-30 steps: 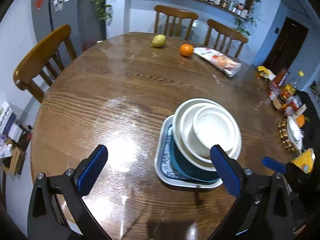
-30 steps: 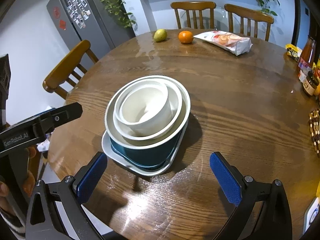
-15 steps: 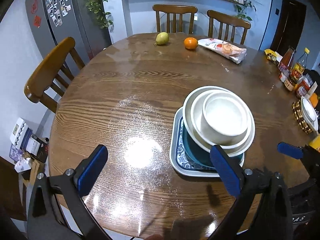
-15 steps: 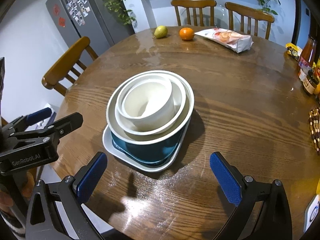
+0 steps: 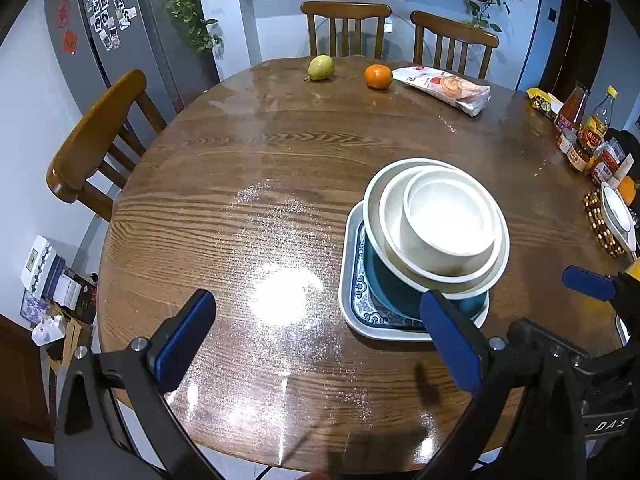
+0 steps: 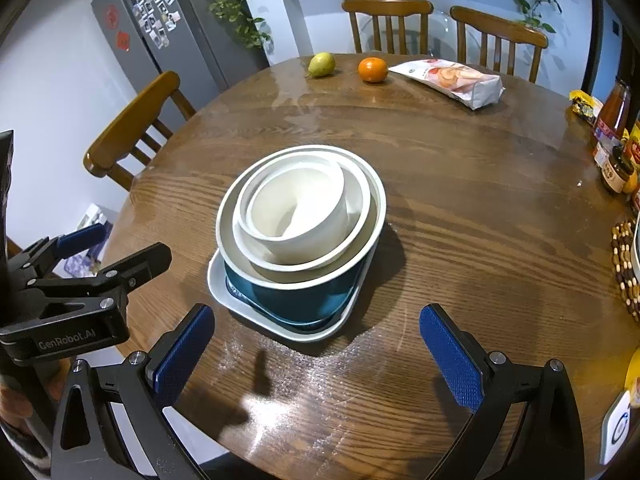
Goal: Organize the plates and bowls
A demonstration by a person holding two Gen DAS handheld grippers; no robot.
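Both my grippers had drawn back from the stack, which looked farther off than a second before. My left gripper (image 5: 320,332) and right gripper (image 6: 316,344) hung spread wide, empty, ribbed blue pads (image 6: 182,354) apart. Three round white bowls (image 6: 298,210) nested in a glossy teal bowl (image 6: 300,300) on a rounded rectangular plate (image 6: 218,280), mid-way across the grainy wooden table (image 6: 480,220).

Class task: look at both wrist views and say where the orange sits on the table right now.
The orange sits at the table's far edge in both views, between the pear on its left and the snack bag on its right, before two chairs.
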